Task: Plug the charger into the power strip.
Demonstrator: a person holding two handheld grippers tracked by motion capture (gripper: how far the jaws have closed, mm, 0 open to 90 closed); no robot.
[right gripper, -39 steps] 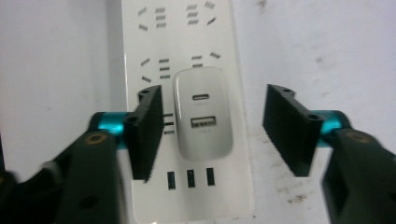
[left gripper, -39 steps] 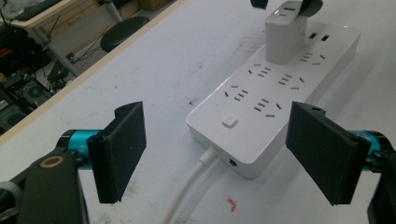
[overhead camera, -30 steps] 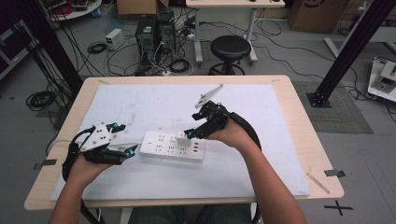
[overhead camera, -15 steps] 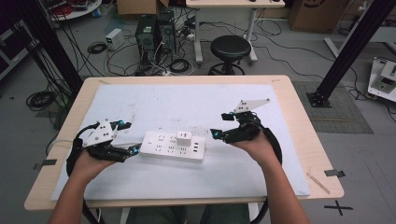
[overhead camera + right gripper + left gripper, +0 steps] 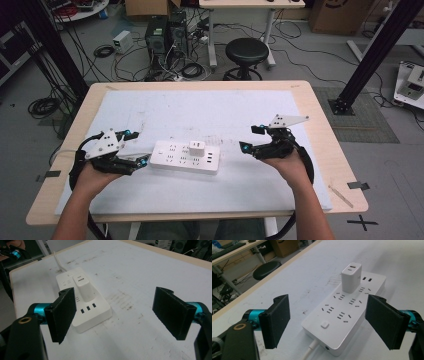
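A white power strip (image 5: 186, 156) lies on the white mat, with a white charger (image 5: 196, 148) plugged in upright near its middle. My left gripper (image 5: 138, 147) sits open at the strip's left end, its jaws wide on either side of that end and not touching it. In the left gripper view the strip (image 5: 352, 305) and charger (image 5: 351, 277) lie just ahead of the left gripper (image 5: 330, 318). My right gripper (image 5: 250, 138) is to the right of the strip, apart from it. Its jaws have just been opening and nothing is between them. Ahead of the right gripper (image 5: 120, 315) lie the strip (image 5: 98, 312) and charger (image 5: 83, 287).
The white mat (image 5: 225, 110) covers most of the wooden table (image 5: 325, 130). The strip's white cable (image 5: 310, 350) runs back toward the left hand. Beyond the far edge stand a black stool (image 5: 246, 52), computer towers (image 5: 165, 35) and floor cables. A black post (image 5: 372, 55) rises at the right.
My right gripper has moved right, away from the charger and strip, and now rests clear of them. The left gripper and the strip have stayed put.
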